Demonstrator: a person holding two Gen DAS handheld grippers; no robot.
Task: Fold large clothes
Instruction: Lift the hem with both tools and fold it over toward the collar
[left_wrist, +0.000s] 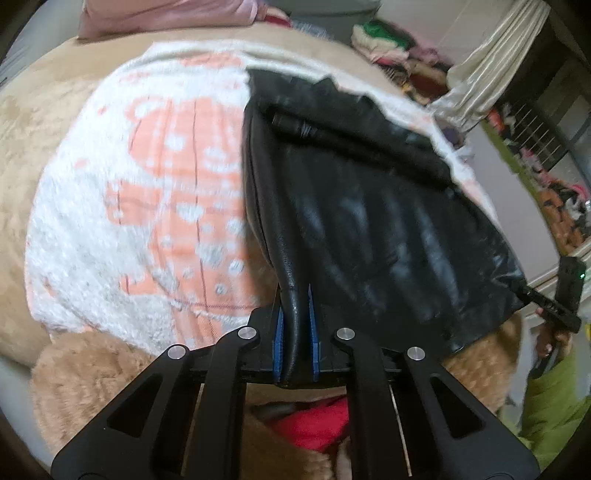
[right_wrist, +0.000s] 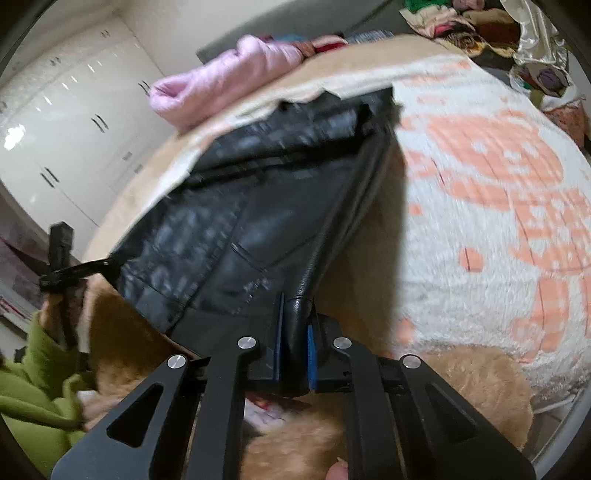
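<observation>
Both grippers are pinching the near hem of a black leather jacket (left_wrist: 369, 206), one at each lower corner, and the step in hand looks like lifting that hem to carry it over toward the collar end. To do this well, the 2 hands should be rising together and keeping the hem taut between them, so the heavy leather is folding along 1 straight line rather than sagging in the middle; moving too fast is risky, since the stiff, smooth edge could be slipping out of the pads. The left gripper (left_wrist: 295, 332) is clamping a rolled edge of the jacket between its blue fingers (left_wrist: 277, 332), which are standing together with only the leather between them. The right gripper (right_wrist: 295, 343) is doing the same on the opposite corner, its fingers (right_wrist: 312, 354) closing tight on a thick seam. From each grip the jacket is stretching away up the bed, lying on a white and orange towel (left_wrist: 147, 192) that is covering a tan fuzzy blanket (left_wrist: 33, 122). The far end of the jacket is resting flat near a pink garment (right_wrist: 221, 74). In each wrist view the other gripper is showing at the hem's far corner, beside a green sleeve (right_wrist: 33, 387).
</observation>
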